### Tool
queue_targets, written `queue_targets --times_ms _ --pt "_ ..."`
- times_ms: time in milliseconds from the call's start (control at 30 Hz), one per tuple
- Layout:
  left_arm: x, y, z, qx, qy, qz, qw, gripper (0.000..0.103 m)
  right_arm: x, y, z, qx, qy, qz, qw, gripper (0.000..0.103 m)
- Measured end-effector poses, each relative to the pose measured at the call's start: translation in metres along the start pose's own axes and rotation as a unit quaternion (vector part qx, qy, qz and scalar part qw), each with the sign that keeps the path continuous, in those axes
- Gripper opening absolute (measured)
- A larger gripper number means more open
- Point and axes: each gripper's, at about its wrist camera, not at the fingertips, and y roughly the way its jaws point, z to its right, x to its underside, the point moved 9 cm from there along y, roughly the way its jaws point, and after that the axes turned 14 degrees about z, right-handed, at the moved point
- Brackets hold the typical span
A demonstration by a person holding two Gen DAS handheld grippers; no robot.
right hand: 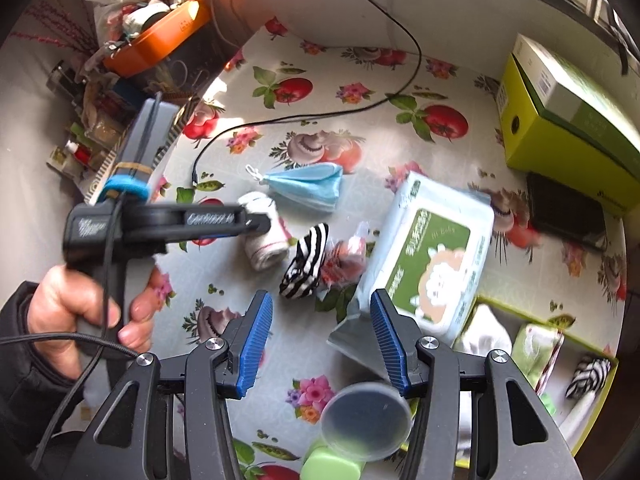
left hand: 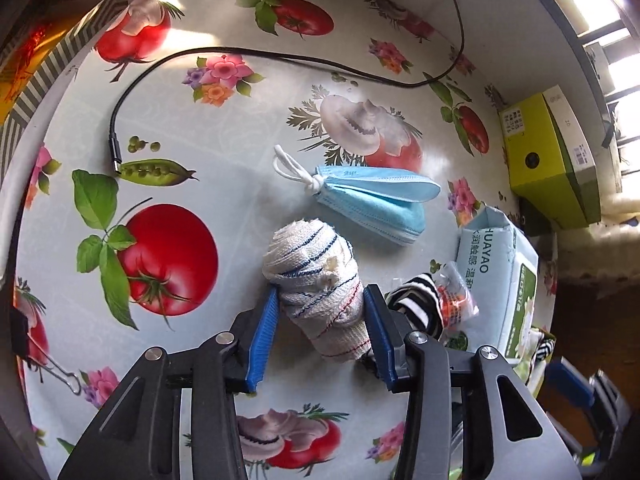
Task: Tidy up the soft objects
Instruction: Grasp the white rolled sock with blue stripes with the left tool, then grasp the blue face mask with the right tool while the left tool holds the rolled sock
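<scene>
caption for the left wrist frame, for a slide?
Left gripper fingers straddle a rolled white striped cloth on the fruit-print tablecloth, folded blue face mask just beyond.

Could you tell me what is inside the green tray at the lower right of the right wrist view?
The green tray holds a white cloth, a pale green packet and a striped sock. Its near end is hidden behind the right gripper.

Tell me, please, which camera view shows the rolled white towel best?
The left wrist view: the towel fills the centre, sharp, between the left gripper pads. In the right wrist view the towel is small and partly hidden behind that gripper.
</scene>
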Motion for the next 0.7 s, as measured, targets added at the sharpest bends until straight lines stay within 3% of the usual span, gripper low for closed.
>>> queue_targets --times_ms 233,500,700 --pt "0.006 -0.017 -0.022 -0.024 0.063 0.011 0.9976 0.044 -0.033 0.043 -0.010 -0.003 -0.095 -0.006 0.995 0.051" --pt "0.007 -0.018 -0.036 -0.039 0.075 0.014 0.9963 0.044 -0.052 0.113 -0.026 -0.017 -0.230 -0.054 0.972 0.051" --pt "0.006 -0.015 -0.034 -0.035 0.078 0.017 0.9962 0.045 -0.049 0.154 -0.035 -0.034 -0.270 -0.089 0.958 0.051"
